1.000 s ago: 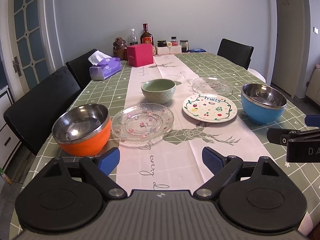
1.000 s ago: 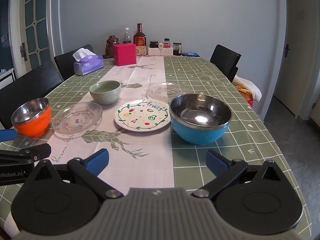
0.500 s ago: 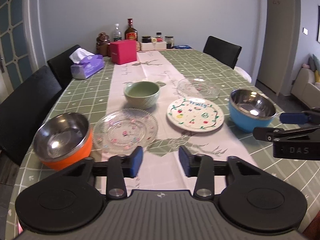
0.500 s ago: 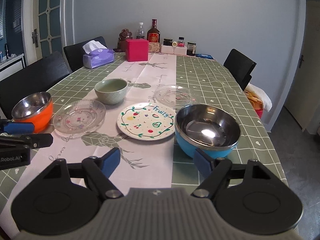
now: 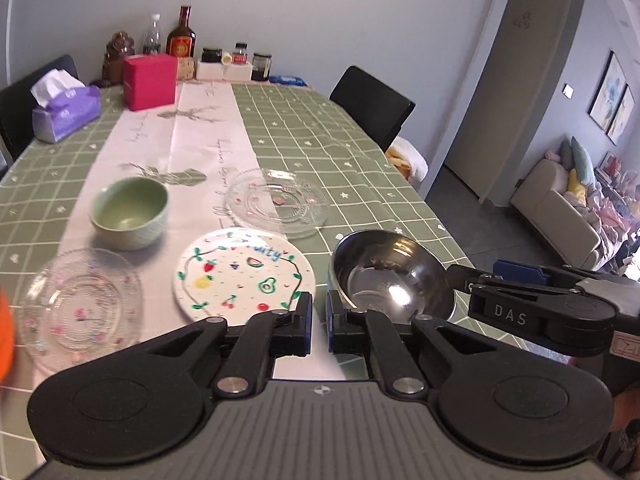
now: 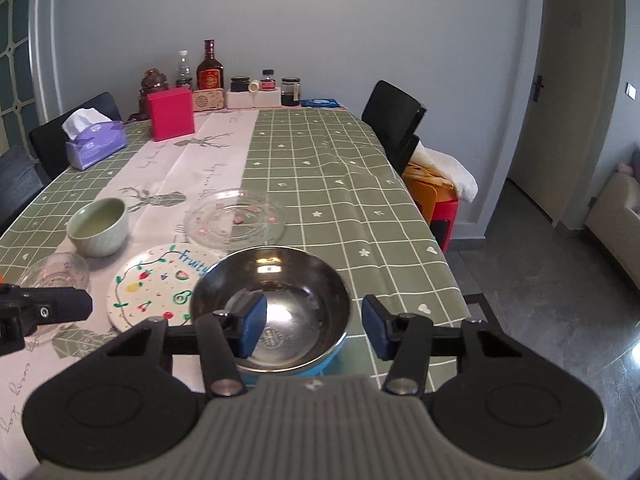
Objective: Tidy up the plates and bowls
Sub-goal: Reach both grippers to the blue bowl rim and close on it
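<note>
The blue steel-lined bowl (image 6: 276, 308) sits at the table's near right. My right gripper (image 6: 314, 328) is open, its left finger inside the bowl and its right finger outside the rim. The bowl also shows in the left wrist view (image 5: 390, 276). My left gripper (image 5: 319, 322) is shut and empty, between the fruit-painted plate (image 5: 242, 276) and the bowl. A green ceramic bowl (image 5: 129, 213), a far glass plate (image 5: 278, 201) and a near glass plate (image 5: 80, 306) lie on the runner. An orange bowl's edge (image 5: 5, 340) shows far left.
A tissue box (image 5: 66, 114), a pink box (image 5: 150, 82), bottles and jars (image 5: 182, 42) stand at the far end. Black chairs (image 5: 372, 108) line both sides. The table's right edge (image 6: 448, 264) drops to the floor beside a red stool (image 6: 444, 208).
My left gripper closed fully and swung right toward the blue bowl. My right gripper moved forward and down, so its fingers now straddle the blue bowl's rim.
</note>
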Demonstrator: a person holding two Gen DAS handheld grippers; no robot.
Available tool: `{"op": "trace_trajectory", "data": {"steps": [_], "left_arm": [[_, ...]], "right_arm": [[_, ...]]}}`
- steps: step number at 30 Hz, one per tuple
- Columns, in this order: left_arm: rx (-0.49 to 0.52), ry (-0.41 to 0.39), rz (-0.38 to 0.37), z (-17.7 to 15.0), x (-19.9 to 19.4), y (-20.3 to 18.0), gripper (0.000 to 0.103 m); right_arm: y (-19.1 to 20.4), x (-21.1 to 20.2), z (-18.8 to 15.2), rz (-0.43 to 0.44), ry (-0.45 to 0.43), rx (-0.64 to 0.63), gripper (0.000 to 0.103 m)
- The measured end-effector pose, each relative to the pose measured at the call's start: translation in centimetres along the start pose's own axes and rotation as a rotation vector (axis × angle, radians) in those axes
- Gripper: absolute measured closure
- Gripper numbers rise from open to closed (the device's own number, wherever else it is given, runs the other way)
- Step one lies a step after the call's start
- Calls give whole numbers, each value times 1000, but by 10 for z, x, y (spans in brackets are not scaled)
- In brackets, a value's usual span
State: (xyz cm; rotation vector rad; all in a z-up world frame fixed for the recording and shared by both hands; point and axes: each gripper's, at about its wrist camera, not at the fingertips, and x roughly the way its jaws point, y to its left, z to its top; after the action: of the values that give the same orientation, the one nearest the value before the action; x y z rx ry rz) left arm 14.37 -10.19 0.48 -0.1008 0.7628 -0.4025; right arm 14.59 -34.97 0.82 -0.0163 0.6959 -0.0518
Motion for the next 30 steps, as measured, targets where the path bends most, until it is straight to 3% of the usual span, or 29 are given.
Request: {"op": "trace_trajectory", "data": {"steps": [9, 13, 22, 28, 30], "left_arm": [[-62, 75, 18, 19, 48, -4, 85], [-70, 99, 38, 24, 63, -2, 70], [-118, 198, -23, 23, 93, -2, 69], [-147, 222, -44, 17, 98, -3, 83], [-149, 221, -41, 16, 97, -3, 83]], "right_arm": [[-26, 44, 4, 4, 152, 126, 51], [-32, 56, 2, 37, 198, 176, 51], [-37, 70, -3, 118, 285, 270, 57], [-38, 71, -5, 156, 309, 304, 78], [-38, 70, -6, 150, 311, 305, 82]]}}
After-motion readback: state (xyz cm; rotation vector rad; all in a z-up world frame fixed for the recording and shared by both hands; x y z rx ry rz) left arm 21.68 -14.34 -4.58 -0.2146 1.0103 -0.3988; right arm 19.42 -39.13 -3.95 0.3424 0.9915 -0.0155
